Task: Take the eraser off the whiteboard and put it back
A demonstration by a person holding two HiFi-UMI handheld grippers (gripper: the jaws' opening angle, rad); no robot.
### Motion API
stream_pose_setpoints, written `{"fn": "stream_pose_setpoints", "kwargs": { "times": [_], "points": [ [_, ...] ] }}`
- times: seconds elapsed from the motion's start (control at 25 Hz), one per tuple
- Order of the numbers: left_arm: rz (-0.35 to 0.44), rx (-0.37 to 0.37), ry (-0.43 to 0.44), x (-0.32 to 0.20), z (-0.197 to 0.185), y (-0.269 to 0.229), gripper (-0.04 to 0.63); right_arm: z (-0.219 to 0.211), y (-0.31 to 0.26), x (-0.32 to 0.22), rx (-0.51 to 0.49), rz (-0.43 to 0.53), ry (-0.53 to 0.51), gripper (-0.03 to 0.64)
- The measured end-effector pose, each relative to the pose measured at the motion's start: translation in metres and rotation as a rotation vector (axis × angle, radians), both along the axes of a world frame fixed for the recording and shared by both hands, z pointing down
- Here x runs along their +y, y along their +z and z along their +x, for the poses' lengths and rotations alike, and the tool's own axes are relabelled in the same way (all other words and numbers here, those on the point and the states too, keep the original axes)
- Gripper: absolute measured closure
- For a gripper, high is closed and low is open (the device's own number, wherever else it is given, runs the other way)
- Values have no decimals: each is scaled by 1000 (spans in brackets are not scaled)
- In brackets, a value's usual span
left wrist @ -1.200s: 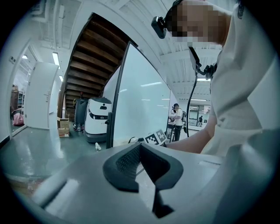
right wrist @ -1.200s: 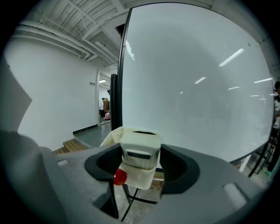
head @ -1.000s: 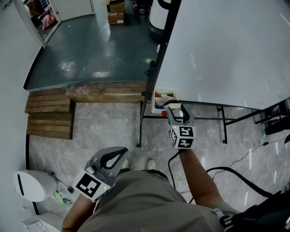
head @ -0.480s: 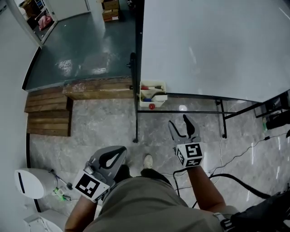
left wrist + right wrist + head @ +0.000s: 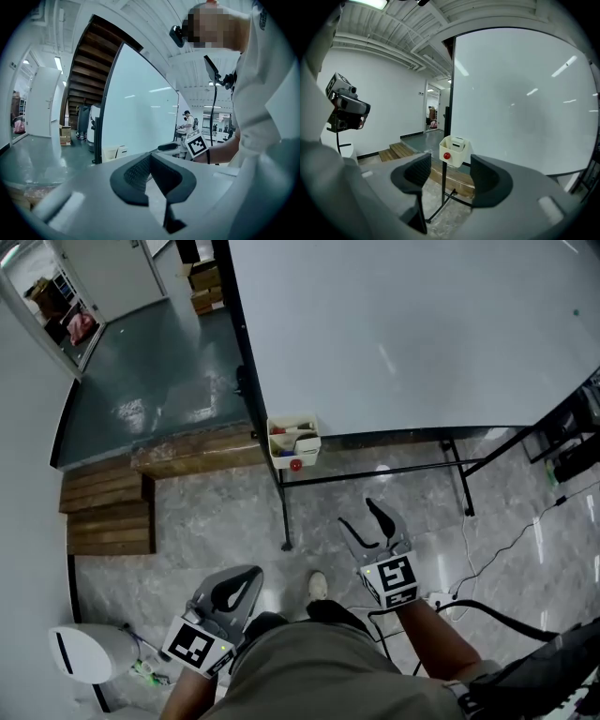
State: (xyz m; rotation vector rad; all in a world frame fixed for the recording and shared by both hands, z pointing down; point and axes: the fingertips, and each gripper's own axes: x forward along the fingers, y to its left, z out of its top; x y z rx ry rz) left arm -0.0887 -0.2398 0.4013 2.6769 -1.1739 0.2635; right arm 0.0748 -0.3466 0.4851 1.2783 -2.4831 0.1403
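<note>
The whiteboard (image 5: 422,334) stands on a black-legged stand (image 5: 282,512) over a grey stone floor (image 5: 206,512). A small cream holder (image 5: 281,457) hangs at its lower left corner, with a red knob (image 5: 295,465) on the front. In the right gripper view a pale block with a dark top stands upright in that holder; it looks like the eraser (image 5: 457,143), though it is too small to be sure. Nothing sits on the board's face. The right hand-held gripper (image 5: 358,514) is held out low over the floor, well apart from the holder and pointing toward it. Its 2 jaws are spread wide with nothing between them, and its own view frames the holder and stand through the gap. The left hand-held gripper (image 5: 246,579) is close to the person's body at the lower left. Its jaws are pressed together at the tips and pinch nothing. Its view looks along the board's edge and catches the right gripper's marker cube (image 5: 197,144). Wooden steps (image 5: 108,512) lie to the left, leading up to a dark green floor (image 5: 159,371). Black cables (image 5: 487,601) trail over the stone at the right, and a camera (image 5: 347,105) on a stand shows at the left of the right gripper view.
</note>
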Motion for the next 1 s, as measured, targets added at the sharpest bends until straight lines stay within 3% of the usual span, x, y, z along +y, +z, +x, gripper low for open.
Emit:
{"fn": "stream_pose_setpoints", "kwargs": {
  "times": [0.36,0.64,0.76,1.0],
  "points": [
    [88,34,36,76,-35,-23,591,-28,-35,94,32,26,20,351],
    [55,58,57,170,-80,-6,591,-69,-50,201,54,25,0,351],
    [32,74,69,201,-84,-2,591,-75,-57,244,58,17,-2,351],
    [82,64,65,232,-75,-15,591,-73,-73,293,54,23,-69,351]
  ]
}}
